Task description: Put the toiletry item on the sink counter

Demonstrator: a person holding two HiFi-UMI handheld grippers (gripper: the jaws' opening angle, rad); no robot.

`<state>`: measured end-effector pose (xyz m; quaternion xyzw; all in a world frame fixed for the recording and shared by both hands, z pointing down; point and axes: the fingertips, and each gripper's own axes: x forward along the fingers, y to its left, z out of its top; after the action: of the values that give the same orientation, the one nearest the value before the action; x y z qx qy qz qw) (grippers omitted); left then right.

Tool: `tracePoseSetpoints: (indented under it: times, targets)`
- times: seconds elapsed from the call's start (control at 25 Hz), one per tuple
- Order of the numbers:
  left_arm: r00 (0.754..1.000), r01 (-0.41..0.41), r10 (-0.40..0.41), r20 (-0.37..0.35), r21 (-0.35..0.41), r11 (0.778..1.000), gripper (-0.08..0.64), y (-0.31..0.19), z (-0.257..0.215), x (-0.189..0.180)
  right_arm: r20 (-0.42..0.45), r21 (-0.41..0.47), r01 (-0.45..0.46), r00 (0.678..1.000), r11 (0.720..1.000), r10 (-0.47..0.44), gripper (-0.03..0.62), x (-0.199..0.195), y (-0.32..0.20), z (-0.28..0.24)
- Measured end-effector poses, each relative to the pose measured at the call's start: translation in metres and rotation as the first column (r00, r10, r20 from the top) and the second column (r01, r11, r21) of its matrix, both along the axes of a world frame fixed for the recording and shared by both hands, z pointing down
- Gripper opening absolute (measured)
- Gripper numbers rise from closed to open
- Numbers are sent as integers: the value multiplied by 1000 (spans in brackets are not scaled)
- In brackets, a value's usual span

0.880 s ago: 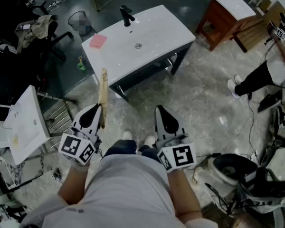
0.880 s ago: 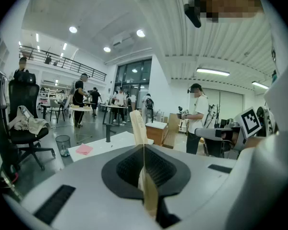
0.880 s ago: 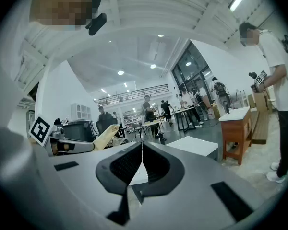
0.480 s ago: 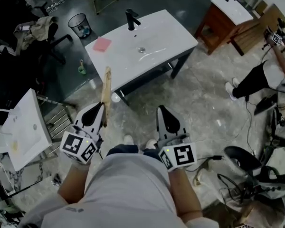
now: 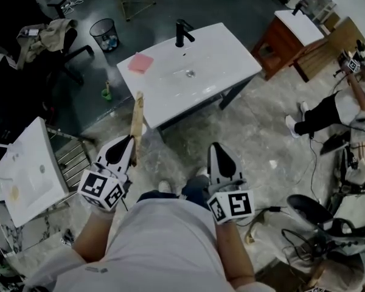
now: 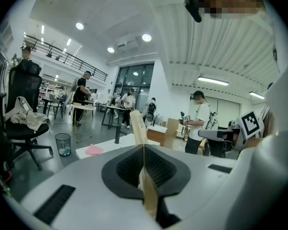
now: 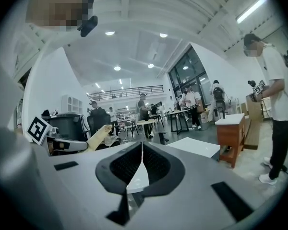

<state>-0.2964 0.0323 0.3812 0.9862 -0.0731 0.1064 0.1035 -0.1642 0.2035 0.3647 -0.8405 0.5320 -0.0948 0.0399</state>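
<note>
A long, flat, pale wooden toiletry stick (image 5: 135,117) stands up out of my left gripper (image 5: 129,140), which is shut on its lower end. In the left gripper view the stick (image 6: 138,128) rises from between the closed jaws of that gripper (image 6: 144,145). My right gripper (image 5: 216,146) is level with it on the right, shut and holding nothing; in its own view this gripper (image 7: 142,143) shows jaws that meet at the tips. The white sink counter (image 5: 225,53) lies ahead on the floor, with a black faucet (image 5: 181,33) and a pink pad (image 5: 140,62).
A second white basin (image 5: 24,169) sits at the left. A mesh bin (image 5: 104,34) and a draped office chair (image 5: 48,35) stand beyond it. A wooden vanity (image 5: 286,38) and a seated person (image 5: 328,111) are at the right. Cables and gear (image 5: 328,230) crowd the lower right.
The sink counter has shifted right and down in the head view and looks a little nearer. Both grippers keep their pose; the stick stays in the left one.
</note>
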Motion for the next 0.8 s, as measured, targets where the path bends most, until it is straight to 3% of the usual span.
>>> tracePoseSetpoints:
  times: [0.36, 0.8]
  targets:
    - [998, 67, -67, 4, -7, 998, 20, -44, 4, 15, -25, 4, 41, 999, 999, -41, 23, 41, -54, -5]
    - [976, 212, -211, 52, -10, 977, 20, -77, 13, 100, 12, -5, 163, 987, 987, -163, 23, 160, -106, 8]
